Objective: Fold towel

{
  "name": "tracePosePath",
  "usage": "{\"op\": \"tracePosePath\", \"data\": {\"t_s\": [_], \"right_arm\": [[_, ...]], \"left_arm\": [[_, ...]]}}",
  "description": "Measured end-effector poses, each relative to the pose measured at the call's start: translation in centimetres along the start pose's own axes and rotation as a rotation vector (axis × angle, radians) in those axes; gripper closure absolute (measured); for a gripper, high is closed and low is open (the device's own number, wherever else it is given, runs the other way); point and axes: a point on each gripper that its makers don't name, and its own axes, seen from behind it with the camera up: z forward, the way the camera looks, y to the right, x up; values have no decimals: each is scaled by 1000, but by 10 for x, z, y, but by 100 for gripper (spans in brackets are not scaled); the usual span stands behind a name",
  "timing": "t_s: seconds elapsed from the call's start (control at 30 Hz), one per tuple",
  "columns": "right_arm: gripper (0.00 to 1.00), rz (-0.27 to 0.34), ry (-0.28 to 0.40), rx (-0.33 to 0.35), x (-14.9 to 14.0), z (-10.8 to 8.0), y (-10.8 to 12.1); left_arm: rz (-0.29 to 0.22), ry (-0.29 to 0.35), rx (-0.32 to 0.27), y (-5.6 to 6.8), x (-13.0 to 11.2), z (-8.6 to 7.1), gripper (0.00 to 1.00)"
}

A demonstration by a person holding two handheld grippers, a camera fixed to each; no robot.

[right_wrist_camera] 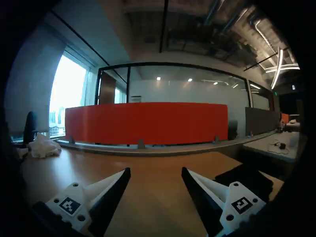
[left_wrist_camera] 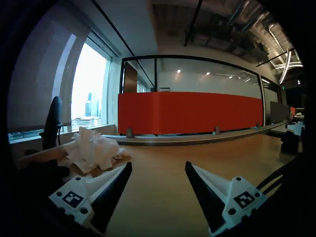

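A crumpled white towel (left_wrist_camera: 91, 149) lies in a heap on the wooden table (left_wrist_camera: 170, 166), at the left in the left gripper view. My left gripper (left_wrist_camera: 158, 170) is open just short of it, low over the table, the towel ahead and to the left of its left finger. In the right gripper view the same towel (right_wrist_camera: 44, 145) looks small and far off at the left edge. My right gripper (right_wrist_camera: 155, 175) is open too, with bare table (right_wrist_camera: 158, 170) between its fingers.
A red divider panel (left_wrist_camera: 189, 112) runs along the table's far edge, with glass walls behind. A dark office chair (left_wrist_camera: 53, 122) stands by the window at the left. A dark object (left_wrist_camera: 289, 142) sits at the right table edge. A black pad (right_wrist_camera: 247, 177) lies right of my right gripper.
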Motion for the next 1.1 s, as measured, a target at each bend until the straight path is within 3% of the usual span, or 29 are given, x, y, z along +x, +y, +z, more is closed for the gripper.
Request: {"op": "tracePosePath", "data": {"t_s": [0.77, 1.1], "right_arm": [[0, -12, -28, 12, -30, 0, -14], [0, -15, -15, 25, -26, -4, -15]], "left_arm": [[0, 0, 0, 0, -1, 0, 0], [0, 0, 0, 0, -1, 0, 0]]}}
